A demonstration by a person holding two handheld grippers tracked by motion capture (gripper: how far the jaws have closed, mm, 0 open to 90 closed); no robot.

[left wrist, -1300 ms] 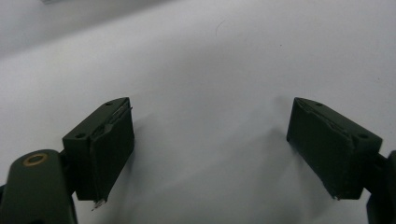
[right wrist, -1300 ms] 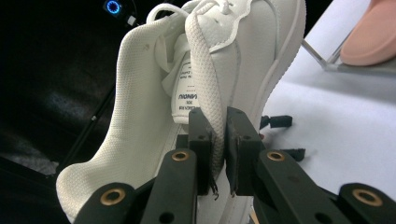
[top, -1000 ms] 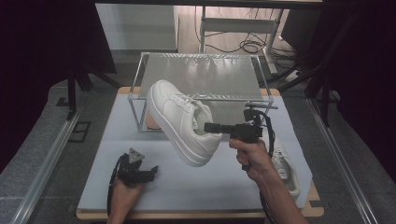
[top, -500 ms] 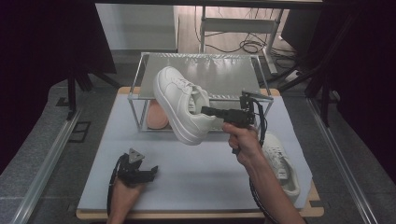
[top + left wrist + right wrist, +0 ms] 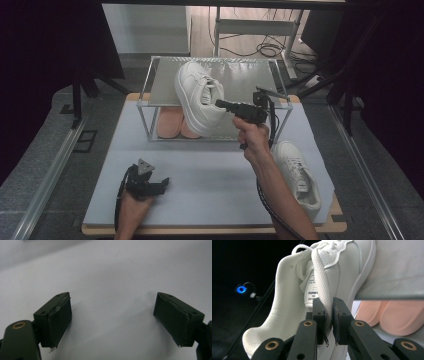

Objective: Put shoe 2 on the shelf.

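My right gripper (image 5: 220, 104) (image 5: 329, 322) is shut on the collar edge of a white sneaker (image 5: 197, 97) (image 5: 324, 272), which hangs tilted in the air over the front edge of a metal shoe rack (image 5: 255, 80). The sneaker's toe reaches over the rack's top shelf. A second white sneaker (image 5: 297, 170) lies on the table at the right. My left gripper (image 5: 155, 184) (image 5: 112, 320) rests low over the white table near the front left, jaws wide open with nothing between them.
A pair of pink shoes (image 5: 172, 122) (image 5: 392, 317) sits on the rack's lower level. The white board (image 5: 210, 175) lies on a wooden table. Cables and a metal frame (image 5: 260, 25) stand behind the rack. Dark curtains flank both sides.
My right gripper has carried the white sneaker up and away from me, from above the table's middle to the rack's top shelf edge. The left gripper has stayed put.
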